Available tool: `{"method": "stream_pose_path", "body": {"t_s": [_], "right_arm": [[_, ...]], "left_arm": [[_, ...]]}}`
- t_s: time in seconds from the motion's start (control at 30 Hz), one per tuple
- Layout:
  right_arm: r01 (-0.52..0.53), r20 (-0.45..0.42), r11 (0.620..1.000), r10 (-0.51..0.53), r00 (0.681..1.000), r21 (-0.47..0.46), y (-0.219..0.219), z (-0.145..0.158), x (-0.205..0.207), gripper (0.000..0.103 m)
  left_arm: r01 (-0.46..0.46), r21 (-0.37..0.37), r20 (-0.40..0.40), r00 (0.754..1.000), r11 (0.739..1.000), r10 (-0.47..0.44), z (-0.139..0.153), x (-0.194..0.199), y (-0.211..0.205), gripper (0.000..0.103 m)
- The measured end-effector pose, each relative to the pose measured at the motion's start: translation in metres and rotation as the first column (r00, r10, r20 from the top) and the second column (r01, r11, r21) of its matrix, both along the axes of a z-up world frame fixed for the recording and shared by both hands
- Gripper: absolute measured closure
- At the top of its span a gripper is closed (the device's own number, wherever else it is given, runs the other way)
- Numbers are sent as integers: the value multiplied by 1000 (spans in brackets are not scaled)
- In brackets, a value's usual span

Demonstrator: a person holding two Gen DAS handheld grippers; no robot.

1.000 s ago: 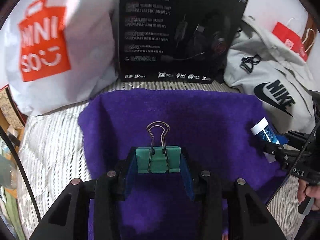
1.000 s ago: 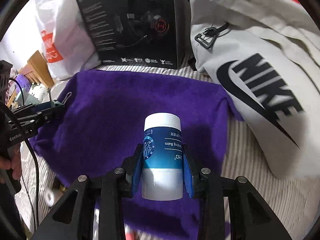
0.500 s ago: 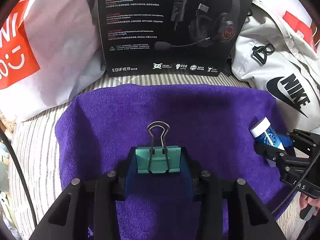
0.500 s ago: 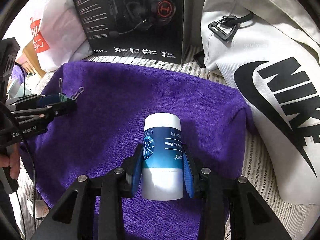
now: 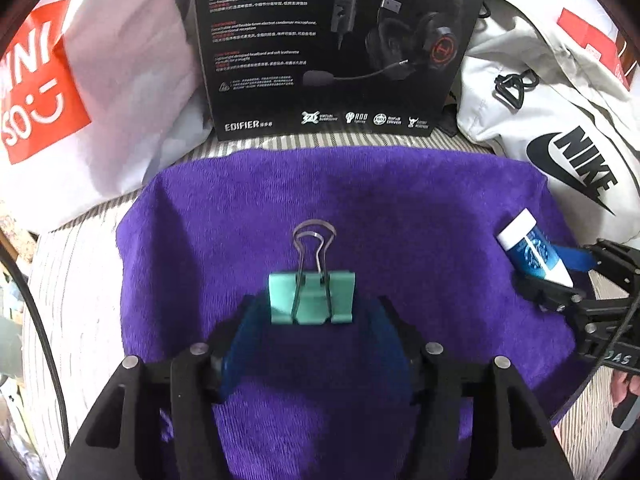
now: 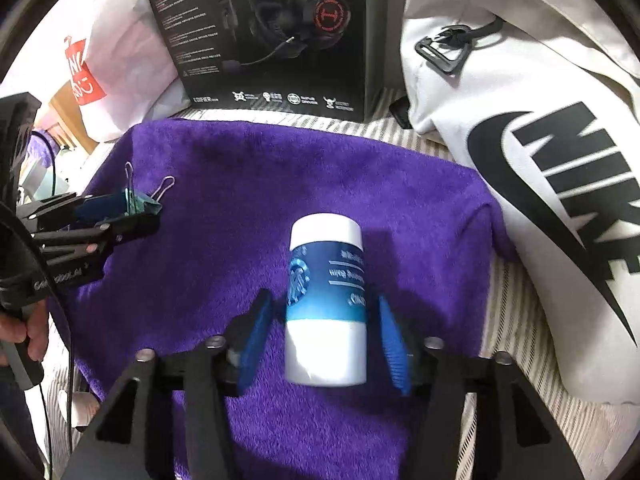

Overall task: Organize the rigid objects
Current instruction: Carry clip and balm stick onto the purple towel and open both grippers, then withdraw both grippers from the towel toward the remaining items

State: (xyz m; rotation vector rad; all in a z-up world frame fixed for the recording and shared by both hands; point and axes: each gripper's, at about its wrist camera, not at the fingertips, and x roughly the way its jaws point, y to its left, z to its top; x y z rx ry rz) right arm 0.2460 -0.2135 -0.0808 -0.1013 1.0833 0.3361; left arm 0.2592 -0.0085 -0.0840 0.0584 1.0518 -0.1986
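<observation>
A mint-green binder clip (image 5: 312,298) with wire handles sits on the purple towel (image 5: 400,220), between the blue pads of my left gripper (image 5: 314,304). The jaws are opening, and a gap shows on each side of the clip. In the right wrist view a blue-and-white balm bottle (image 6: 326,304) lies on the towel (image 6: 280,168) between the pads of my right gripper (image 6: 324,298). Those jaws are opening too, and neither pad touches the bottle. Each view shows the other gripper at its edge: the right one (image 5: 560,276) and the left one (image 6: 132,212).
A black headset box (image 5: 332,40) stands behind the towel. A white and red Miniso bag (image 5: 80,80) is at the back left and a white Nike bag (image 5: 560,140) at the right. Striped bedding (image 5: 72,280) surrounds the towel. A hand (image 6: 24,332) holds the left gripper.
Both grippers' jaws have spread off their objects: the clip and the bottle, gripped before, now lie loose on the towel. Both grippers came a little lower and closer to the box.
</observation>
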Motion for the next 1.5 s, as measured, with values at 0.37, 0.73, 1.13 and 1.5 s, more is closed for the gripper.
{"method": "stream_pose_path", "body": {"t_s": [0.37,0.73,1.13,1.5], "right_arm": [[54,69,999,-53,996,-5,-17,43,-54,38],[86,132,996,-87,987,13,-7,84,-143,30],[153,146,988,-147,978,-35,-14,78,-211,18],[208,51,978,-209,977,17,-44,55,-240,18]], "left_arm": [[-32,-49,57,998,998,35,37,-51,10,43],[-10,-17,119,993,1000,12,63,-133,12,31],[-75,12,78,994,997,74,31,-185,27,26],[-101,27,40,994,995,100,-4,-188,27,25]]}}
